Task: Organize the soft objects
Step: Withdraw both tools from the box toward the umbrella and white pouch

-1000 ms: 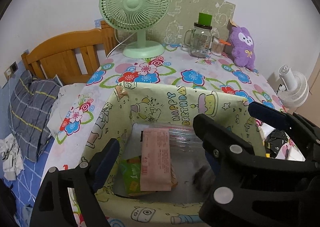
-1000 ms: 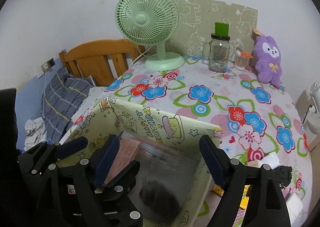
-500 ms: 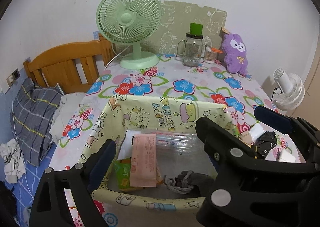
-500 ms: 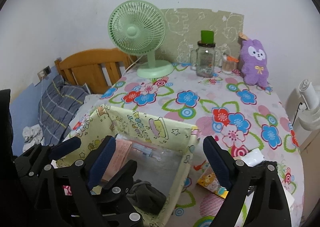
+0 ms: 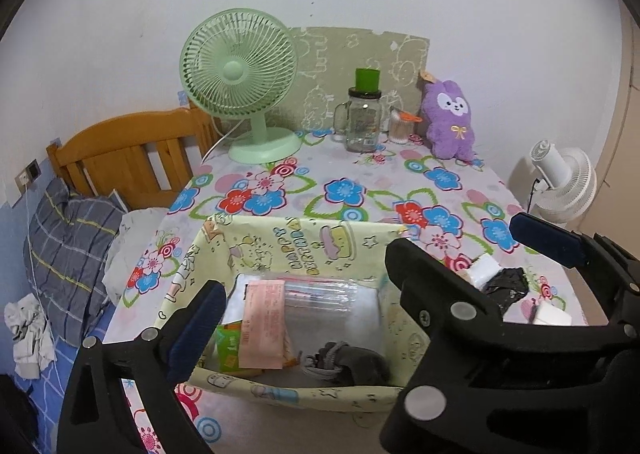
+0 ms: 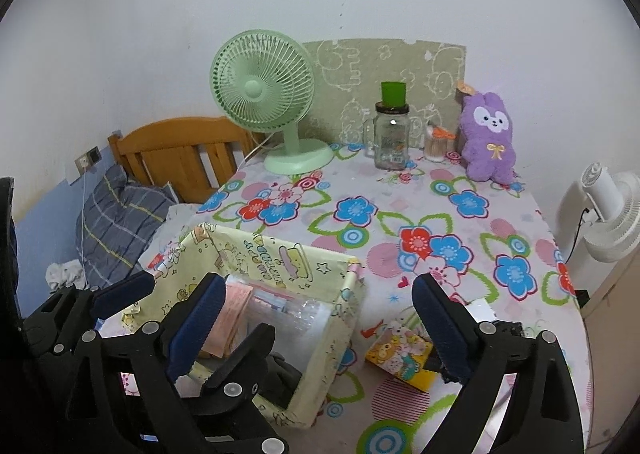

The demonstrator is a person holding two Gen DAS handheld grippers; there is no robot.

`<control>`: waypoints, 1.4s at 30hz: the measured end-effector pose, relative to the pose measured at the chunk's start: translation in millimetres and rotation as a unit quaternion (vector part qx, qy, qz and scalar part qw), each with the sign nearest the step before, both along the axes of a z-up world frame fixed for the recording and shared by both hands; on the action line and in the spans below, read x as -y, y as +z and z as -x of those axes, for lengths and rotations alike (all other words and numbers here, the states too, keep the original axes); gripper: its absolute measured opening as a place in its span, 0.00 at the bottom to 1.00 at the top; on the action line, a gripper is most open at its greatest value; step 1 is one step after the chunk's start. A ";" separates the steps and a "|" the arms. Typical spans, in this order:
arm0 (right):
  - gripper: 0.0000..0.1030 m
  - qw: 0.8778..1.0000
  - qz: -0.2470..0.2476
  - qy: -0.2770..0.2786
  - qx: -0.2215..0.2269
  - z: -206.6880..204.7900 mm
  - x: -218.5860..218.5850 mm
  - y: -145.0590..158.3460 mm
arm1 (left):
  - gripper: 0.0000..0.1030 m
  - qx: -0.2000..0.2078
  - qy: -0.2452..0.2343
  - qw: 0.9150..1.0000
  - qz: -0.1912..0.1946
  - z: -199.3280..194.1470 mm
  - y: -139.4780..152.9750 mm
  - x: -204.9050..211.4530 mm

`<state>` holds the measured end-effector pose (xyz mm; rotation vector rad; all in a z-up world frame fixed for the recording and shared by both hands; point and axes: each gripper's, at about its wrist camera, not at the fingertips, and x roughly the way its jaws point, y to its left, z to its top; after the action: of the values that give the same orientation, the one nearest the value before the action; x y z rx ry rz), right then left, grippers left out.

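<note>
While both our jaws are opening with nothing between them, our left gripper point(image 5: 304, 286) and right gripper point(image 6: 316, 314) hover over the box point(image 5: 288, 242), where the grey sock point(image 5: 348, 364) lies beside a pink packet point(image 5: 262, 324).

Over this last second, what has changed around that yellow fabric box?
Both grippers, left gripper and right gripper, backed up and away from the yellow box, jaws opening, empty. The dark grey bundle came into view inside. Fan and purple plush stayed put.

floral table point(image 5: 352, 189) bears fabric bin point(image 5: 280, 250).
</note>
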<state>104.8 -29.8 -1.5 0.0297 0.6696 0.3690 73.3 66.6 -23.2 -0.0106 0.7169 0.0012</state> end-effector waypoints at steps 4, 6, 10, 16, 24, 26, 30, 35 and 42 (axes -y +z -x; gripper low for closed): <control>0.95 1.000 -0.002 -0.009 0.015 7.4 10.7 7.9 | 1.00 0.006 -0.004 1.000 -0.001 4.4 6.6 9.1; 0.95 1.000 -0.001 -0.013 0.021 10.9 15.9 11.2 | 1.00 0.009 -0.007 1.000 -0.003 6.8 9.0 13.4; 0.96 0.999 0.001 -0.020 0.030 16.0 26.9 15.5 | 1.00 0.015 -0.013 1.000 -0.006 11.5 12.7 24.0; 0.97 0.999 -0.002 -0.036 0.041 24.9 46.8 20.4 | 1.00 0.028 -0.024 0.999 -0.009 18.2 17.9 41.4; 0.97 0.997 -0.006 -0.062 0.045 34.7 72.3 23.6 | 1.00 0.041 -0.038 0.998 -0.004 24.3 22.6 66.4; 0.98 0.997 -0.008 -0.069 0.045 37.0 78.0 23.7 | 1.00 0.042 -0.044 0.998 -0.004 25.7 23.3 73.1; 0.98 0.995 -0.005 -0.083 0.048 40.4 89.4 24.3 | 1.00 0.042 -0.055 0.998 -0.004 27.5 23.7 87.1; 0.98 0.994 0.002 -0.101 0.050 44.8 103.9 23.3 | 1.00 0.041 -0.066 0.997 -0.007 28.5 21.7 103.0; 0.98 0.992 0.006 -0.119 0.046 48.1 122.0 17.9 | 1.00 0.029 -0.075 0.997 0.005 28.1 14.9 117.7</control>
<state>56.7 -151.7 16.4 0.0802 0.5700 0.1368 45.2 -51.1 -8.3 0.0346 0.6580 -0.1461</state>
